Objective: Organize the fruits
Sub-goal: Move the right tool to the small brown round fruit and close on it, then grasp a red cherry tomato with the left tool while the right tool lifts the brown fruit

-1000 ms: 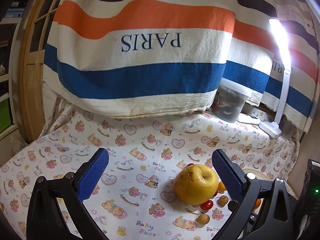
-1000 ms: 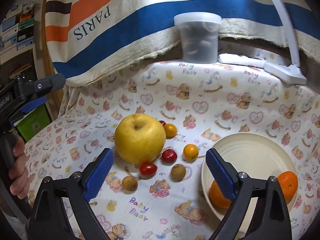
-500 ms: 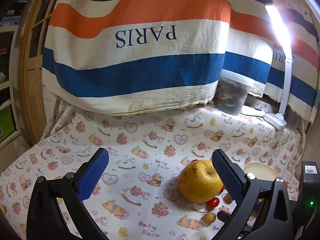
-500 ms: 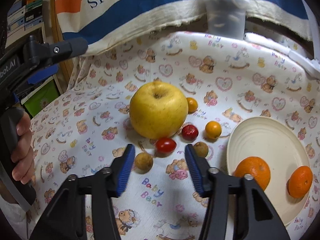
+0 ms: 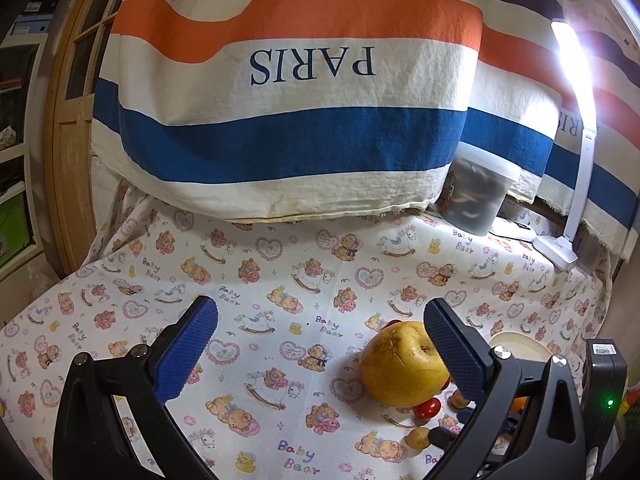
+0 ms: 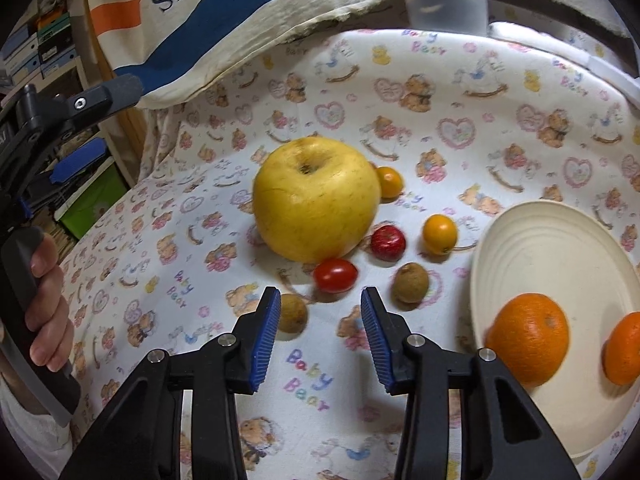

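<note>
The cherry tomato (image 6: 335,275) lies on my bear-print cloth (image 6: 460,92), just before the big yellow apple (image 6: 316,199). My right gripper (image 6: 320,312) hovers just short of it, narrowly parted, empty; my left gripper (image 5: 320,354) gapes wide, holding nothing.

Home room: teddy-bear tablecloth (image 5: 280,280), striped PARIS towel (image 5: 304,120), wooden door (image 5: 68,128).

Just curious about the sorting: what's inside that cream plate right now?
Two oranges sit at the near side of the cream plate. The right gripper's arm hides some of the plate's near rim.
</note>
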`<state>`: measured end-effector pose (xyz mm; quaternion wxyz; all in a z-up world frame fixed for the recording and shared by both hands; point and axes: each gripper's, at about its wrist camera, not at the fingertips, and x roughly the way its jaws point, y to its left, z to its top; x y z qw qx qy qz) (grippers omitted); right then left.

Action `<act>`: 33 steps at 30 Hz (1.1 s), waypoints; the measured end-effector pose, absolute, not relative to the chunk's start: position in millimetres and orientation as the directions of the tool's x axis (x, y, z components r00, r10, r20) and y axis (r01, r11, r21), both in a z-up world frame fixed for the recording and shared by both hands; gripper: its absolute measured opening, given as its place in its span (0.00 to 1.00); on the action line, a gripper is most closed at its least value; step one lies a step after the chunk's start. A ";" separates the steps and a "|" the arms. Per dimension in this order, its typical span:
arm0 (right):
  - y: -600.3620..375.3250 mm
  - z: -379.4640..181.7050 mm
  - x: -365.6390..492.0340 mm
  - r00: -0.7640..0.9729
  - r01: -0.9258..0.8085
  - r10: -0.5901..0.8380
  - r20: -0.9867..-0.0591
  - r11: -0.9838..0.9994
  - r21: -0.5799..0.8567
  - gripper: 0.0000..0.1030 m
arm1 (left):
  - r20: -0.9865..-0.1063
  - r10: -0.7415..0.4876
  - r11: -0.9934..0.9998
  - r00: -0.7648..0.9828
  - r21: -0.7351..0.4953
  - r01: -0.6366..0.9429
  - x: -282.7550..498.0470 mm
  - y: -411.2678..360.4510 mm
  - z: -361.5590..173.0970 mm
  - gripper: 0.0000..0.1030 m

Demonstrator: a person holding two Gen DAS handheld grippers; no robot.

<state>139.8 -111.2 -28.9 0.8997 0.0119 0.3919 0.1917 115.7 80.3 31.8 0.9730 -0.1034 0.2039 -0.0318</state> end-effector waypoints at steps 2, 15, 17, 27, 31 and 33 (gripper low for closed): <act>-106.6 -30.7 140.7 0.593 -0.369 0.382 -0.709 0.911 0.183 0.43 | -0.393 -0.104 0.978 0.914 -0.209 0.021 116.2 79.0 31.3 1.00; -92.8 -44.3 145.1 0.506 -0.431 0.431 -0.747 0.877 0.214 0.24 | -0.400 -0.103 0.983 0.911 -0.182 0.031 118.0 71.4 29.5 1.00; -93.5 -43.5 143.6 0.518 -0.426 0.425 -0.742 0.881 0.208 0.24 | -0.403 -0.103 0.983 0.910 -0.178 0.032 118.5 70.5 28.8 1.00; -129.1 -11.4 133.9 0.762 -0.231 0.246 -0.598 0.967 0.104 0.23 | -0.467 -0.224 0.966 0.855 -0.220 0.133 129.8 60.9 18.5 1.00; -147.0 -5.0 137.3 0.789 -0.142 0.186 -0.586 0.983 0.120 0.23 | -0.559 -0.337 0.937 0.757 -0.276 0.214 143.7 47.9 2.7 0.83; -152.3 -3.0 141.0 0.777 -0.149 0.203 -0.596 0.979 0.139 0.23 | -0.603 -0.376 0.925 0.703 -0.286 0.249 148.8 38.4 -5.7 0.76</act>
